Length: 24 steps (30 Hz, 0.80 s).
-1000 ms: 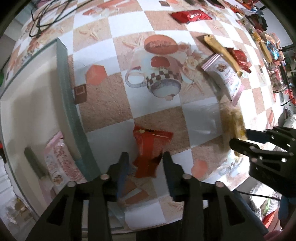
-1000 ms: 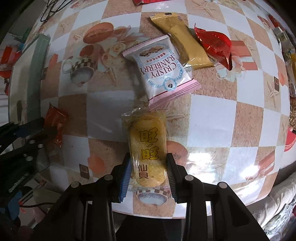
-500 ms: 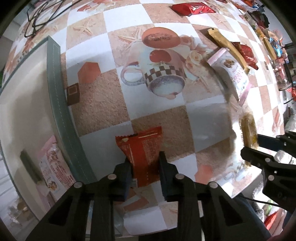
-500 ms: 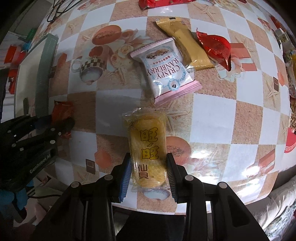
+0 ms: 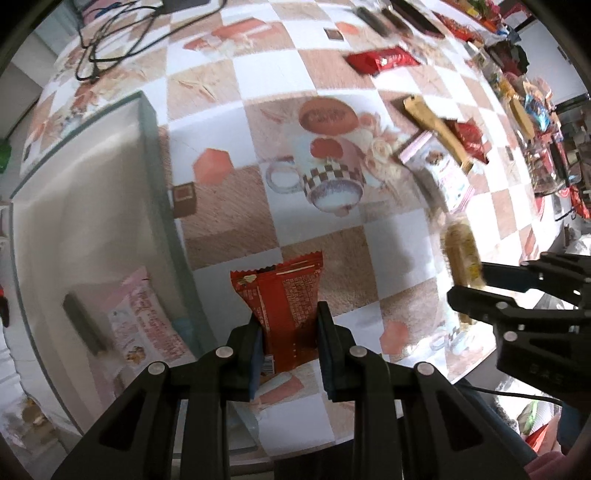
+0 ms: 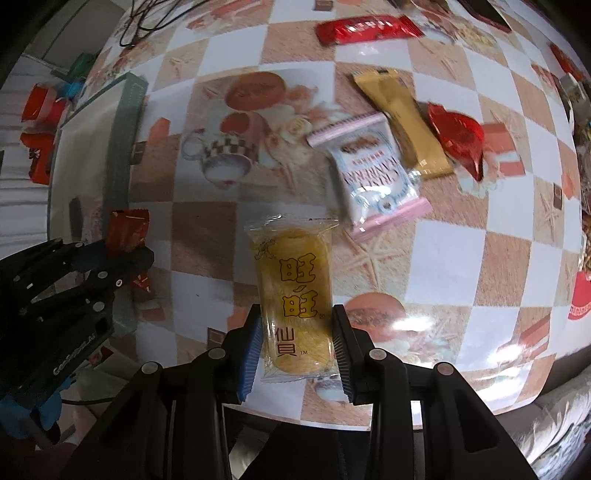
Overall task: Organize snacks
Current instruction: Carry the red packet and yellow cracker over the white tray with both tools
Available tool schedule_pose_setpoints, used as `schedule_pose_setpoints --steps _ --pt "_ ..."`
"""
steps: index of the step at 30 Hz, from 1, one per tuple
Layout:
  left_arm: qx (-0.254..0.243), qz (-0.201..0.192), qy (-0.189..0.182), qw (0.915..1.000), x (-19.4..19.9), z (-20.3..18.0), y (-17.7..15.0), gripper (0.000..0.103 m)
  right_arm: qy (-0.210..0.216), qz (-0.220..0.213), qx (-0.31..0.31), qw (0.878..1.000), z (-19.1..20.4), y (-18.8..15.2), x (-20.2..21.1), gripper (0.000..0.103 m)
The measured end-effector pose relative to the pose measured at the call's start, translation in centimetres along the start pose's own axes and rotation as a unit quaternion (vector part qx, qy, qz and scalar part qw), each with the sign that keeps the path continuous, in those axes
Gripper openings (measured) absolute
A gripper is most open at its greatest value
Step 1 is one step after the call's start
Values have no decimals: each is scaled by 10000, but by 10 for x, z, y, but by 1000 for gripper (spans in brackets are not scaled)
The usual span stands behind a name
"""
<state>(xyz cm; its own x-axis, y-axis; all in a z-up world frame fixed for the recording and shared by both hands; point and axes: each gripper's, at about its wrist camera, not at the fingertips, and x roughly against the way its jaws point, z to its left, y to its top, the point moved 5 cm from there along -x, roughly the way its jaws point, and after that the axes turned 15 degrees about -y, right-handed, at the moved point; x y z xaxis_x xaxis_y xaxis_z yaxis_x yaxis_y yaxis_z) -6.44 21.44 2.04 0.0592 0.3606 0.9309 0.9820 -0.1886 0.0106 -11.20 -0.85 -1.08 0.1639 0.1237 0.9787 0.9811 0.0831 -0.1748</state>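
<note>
We are holding one snack in each gripper above the checked desk [image 5: 369, 266]. The left gripper [image 5: 288, 332] has its fingers [image 5: 246, 334] closed on the lower part of a red packet [image 5: 284, 295], which is sticking forward between them with its crimped top edge free. The right gripper [image 6: 297, 343] is pinching a yellow rice cracker pack [image 6: 293, 295] near its bottom, fingers [image 6: 248, 341] narrowed onto both sides of the wrapper. We are gripping both low on the wrapper, probably so that most of each pack leads the way and can drop free once released.

The box [image 5: 92, 221] with the green rim is lying just left of the red packet, and it is already holding a pink packet [image 5: 147, 314] and a dark bar [image 5: 83, 321]. We judge it to be the collecting place, so the red packet is the nearer one to go in, with the yellow pack to follow from the right.

Further out on the desk, a pink-and-white pack [image 6: 373, 181], a gold pack [image 6: 404, 123], a red wrapper [image 6: 458, 136] and a long red bar [image 6: 367, 27] are waiting. They are lying close together, some touching, so picking them singly will need care.
</note>
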Motion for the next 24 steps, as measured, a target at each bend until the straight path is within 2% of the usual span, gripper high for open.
schedule_pose_setpoints --steps 5,11,18,24 --pt "109 -236 5 9997 25 7 4 28 -25 -96 149 9998 15 10 14 38" --pt "296 -500 -14 9983 48 37 -6 28 -84 -228 378 9990 39 23 30 38" --pt "527 -771 28 9956 52 51 -10 28 -124 -411 667 9968 72 39 52 38" --pt "760 -926 43 9928 64 72 -14 28 -154 -512 964 9939 86 57 48 38"
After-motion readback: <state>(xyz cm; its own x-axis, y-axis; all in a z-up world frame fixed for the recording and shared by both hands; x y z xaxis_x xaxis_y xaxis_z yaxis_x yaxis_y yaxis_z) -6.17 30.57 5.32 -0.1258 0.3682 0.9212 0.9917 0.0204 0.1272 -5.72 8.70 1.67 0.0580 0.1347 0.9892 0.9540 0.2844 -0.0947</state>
